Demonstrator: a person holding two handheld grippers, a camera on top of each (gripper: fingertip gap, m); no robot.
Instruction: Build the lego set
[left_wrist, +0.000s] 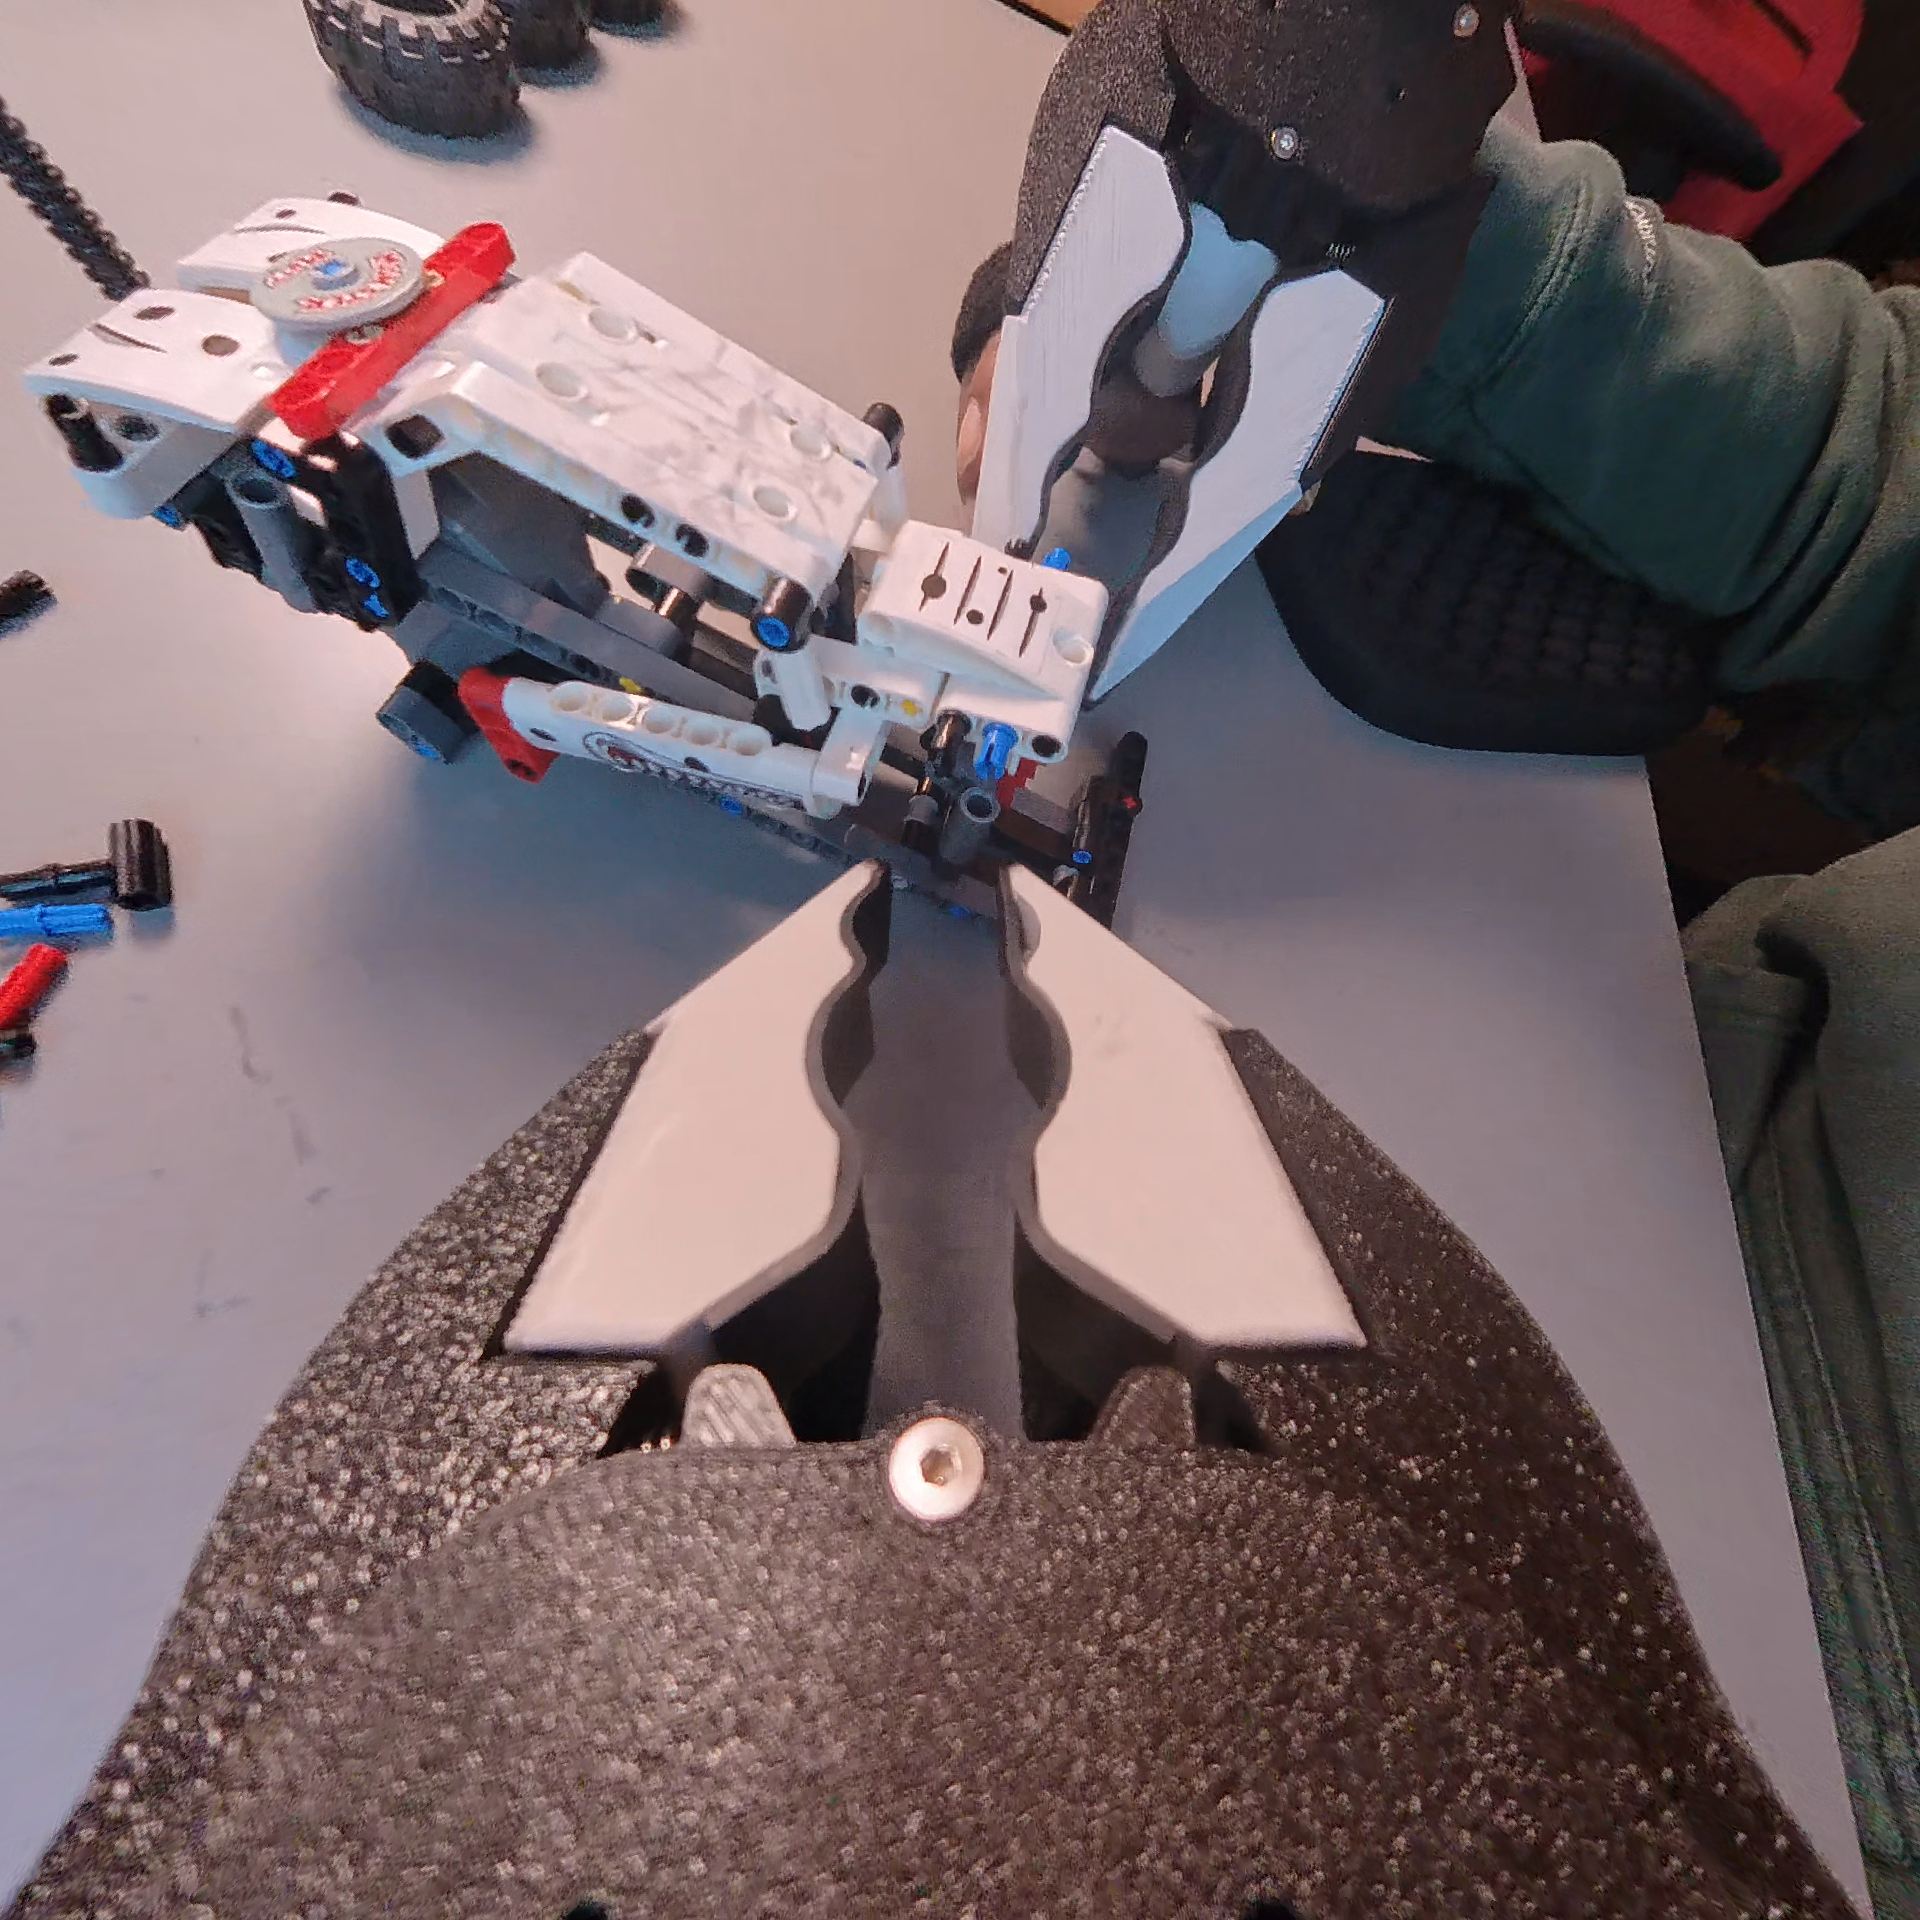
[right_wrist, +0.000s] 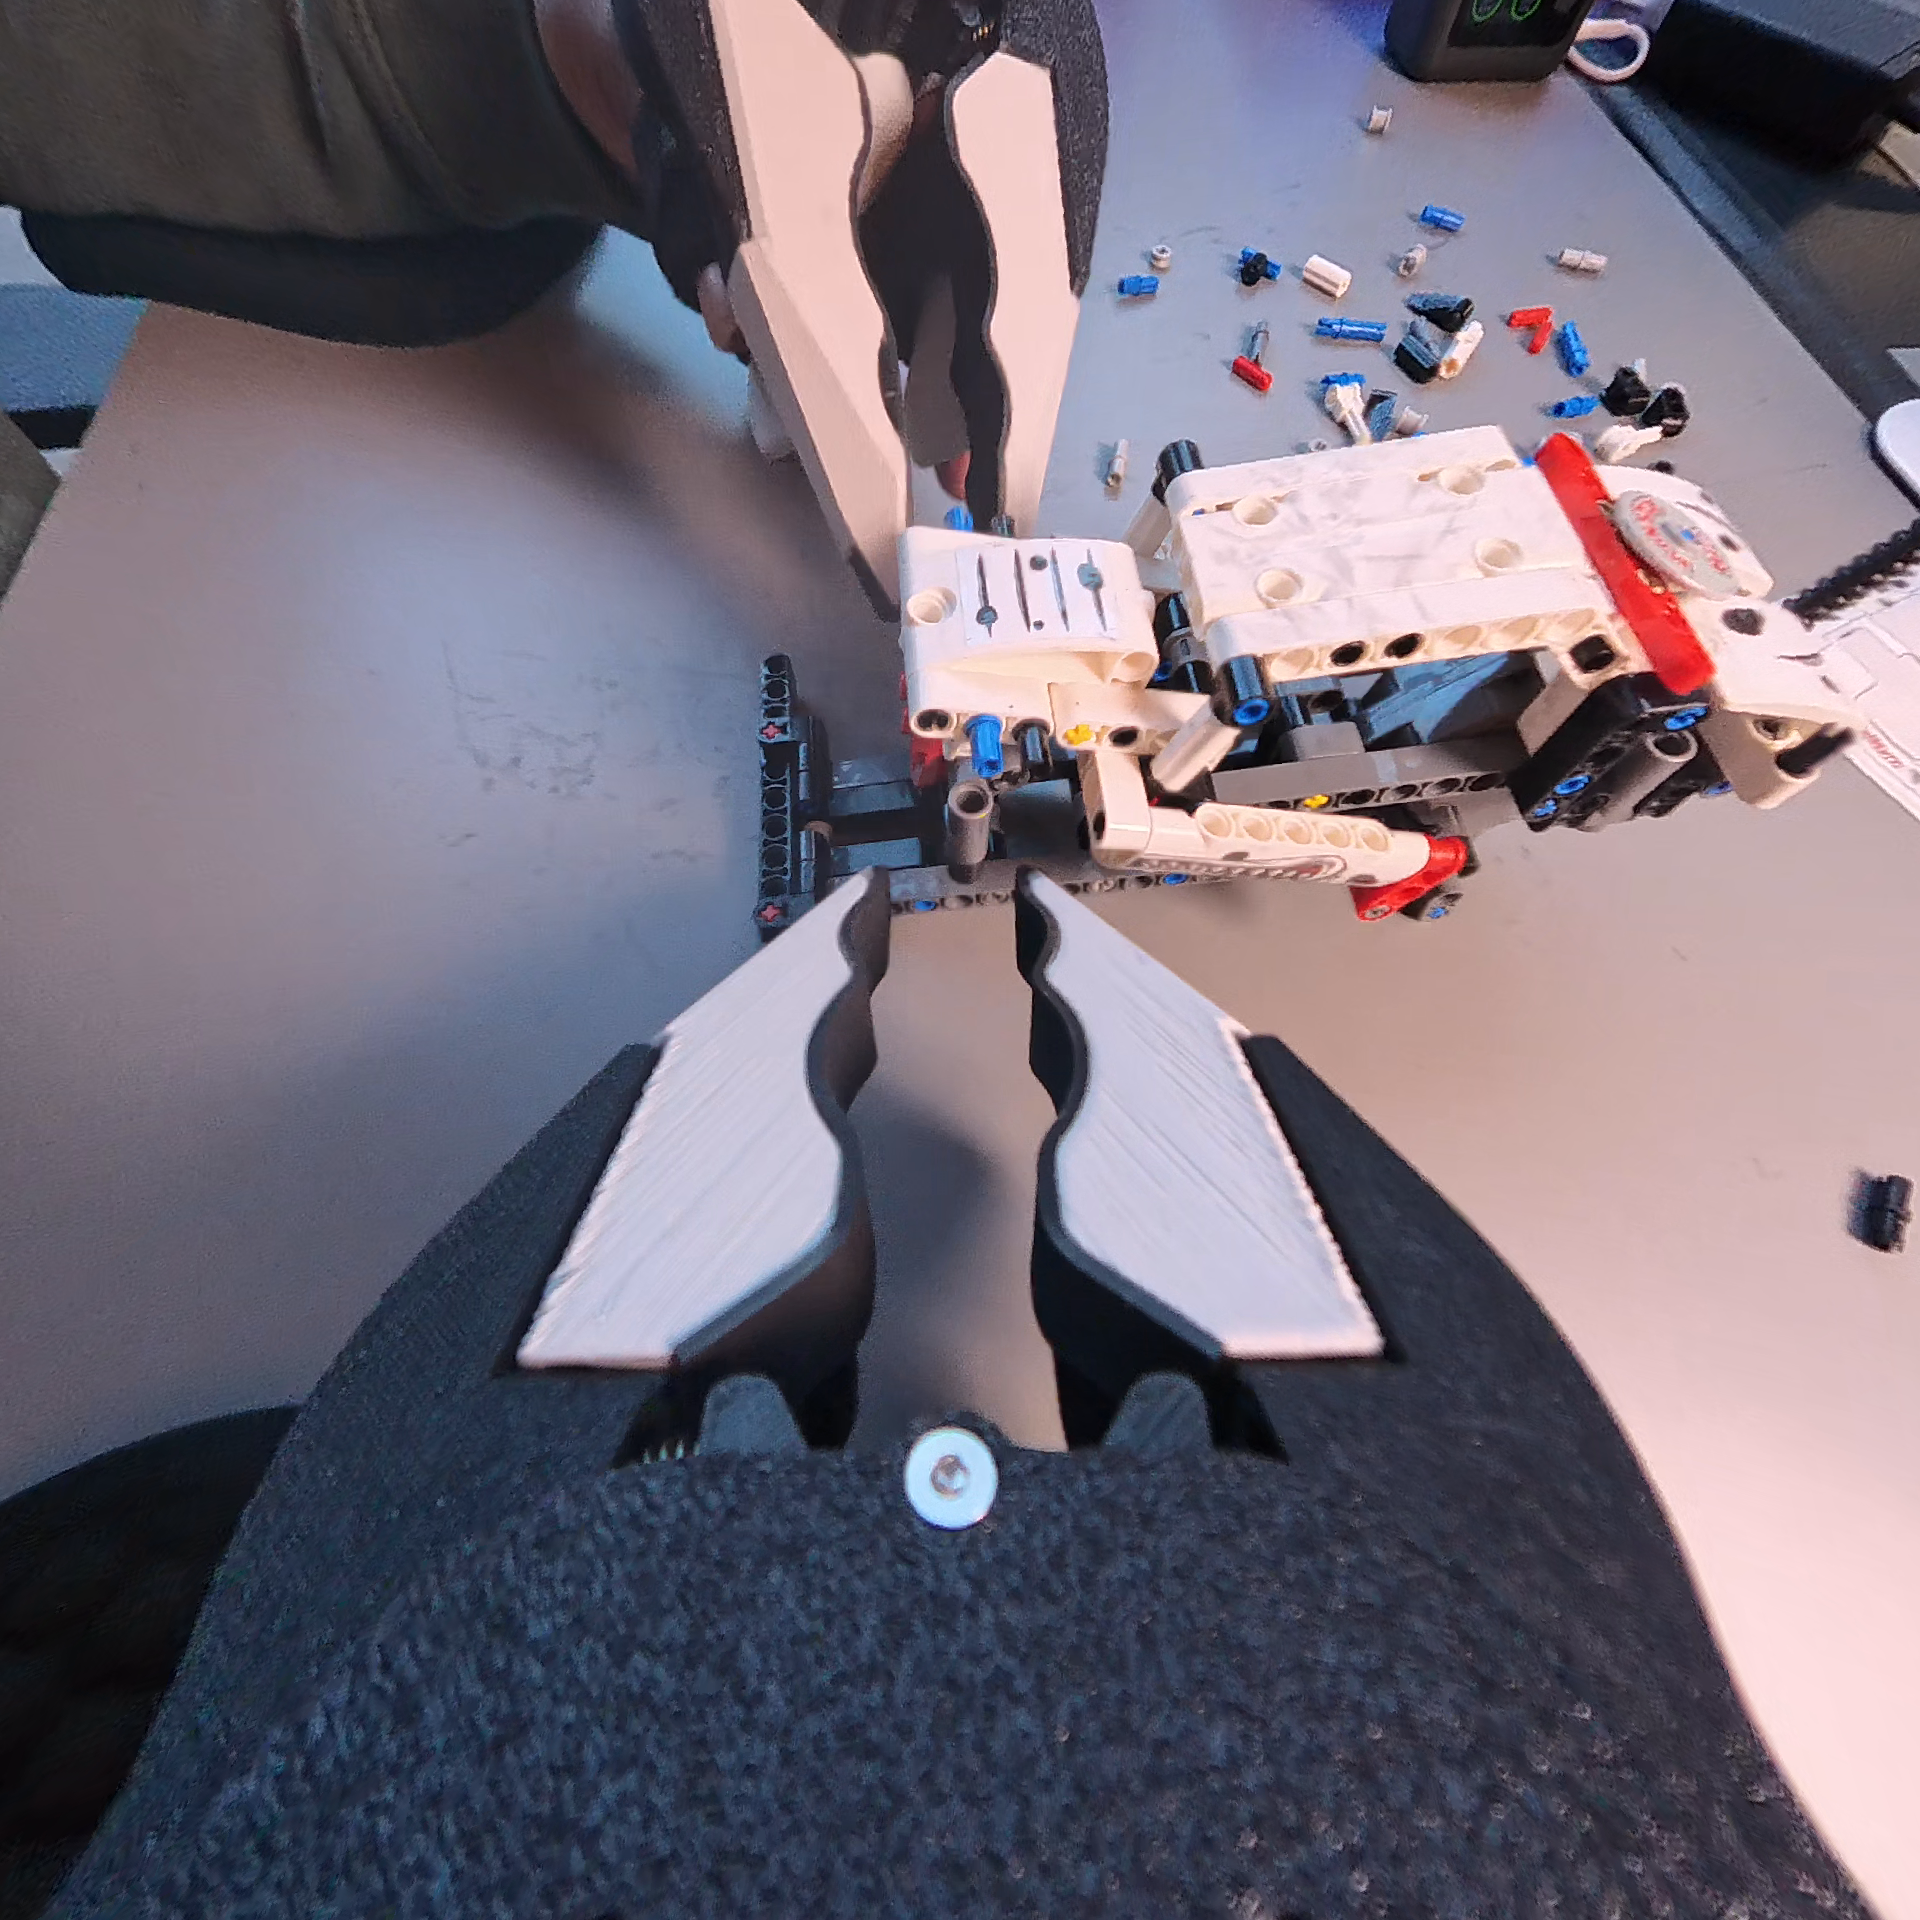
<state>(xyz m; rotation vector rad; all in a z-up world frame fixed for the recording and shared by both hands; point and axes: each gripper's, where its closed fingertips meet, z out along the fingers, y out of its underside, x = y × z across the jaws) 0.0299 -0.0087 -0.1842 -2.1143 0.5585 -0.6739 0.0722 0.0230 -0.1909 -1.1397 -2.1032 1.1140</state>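
Model location: the lego vehicle sits on the grey table, between the 2 grippers; its white slotted panel and black end frame point toward the table edge.
Left gripper state: the left gripper has its jaws parted by a narrow gap, nothing between them; the tips sit at the grey lower beam of the chassis, touching or just short of it, which cannot be told.
Right gripper state: the right gripper is likewise spread a little and empty, with its tips at the chassis edge beside the end frame.
Hand pose: each gripper is held low and angled down toward the table, and the 2 approach the same end of the model from opposite sides; a green sleeve shows behind the right gripper.
Risk 1: a push from 1 side only is likely to slide the model across the smooth table, since no wheels are fitted; the tyres lie well apart.
Risk 2: tips pressing on the blue pin or the grey connector could unseat them, as both stand proud.
Risk 3: both grippers crowd 1 corner, so the fingers may collide.
Risk 4: loose pieces lie near the model and could be scattered if it shifts.
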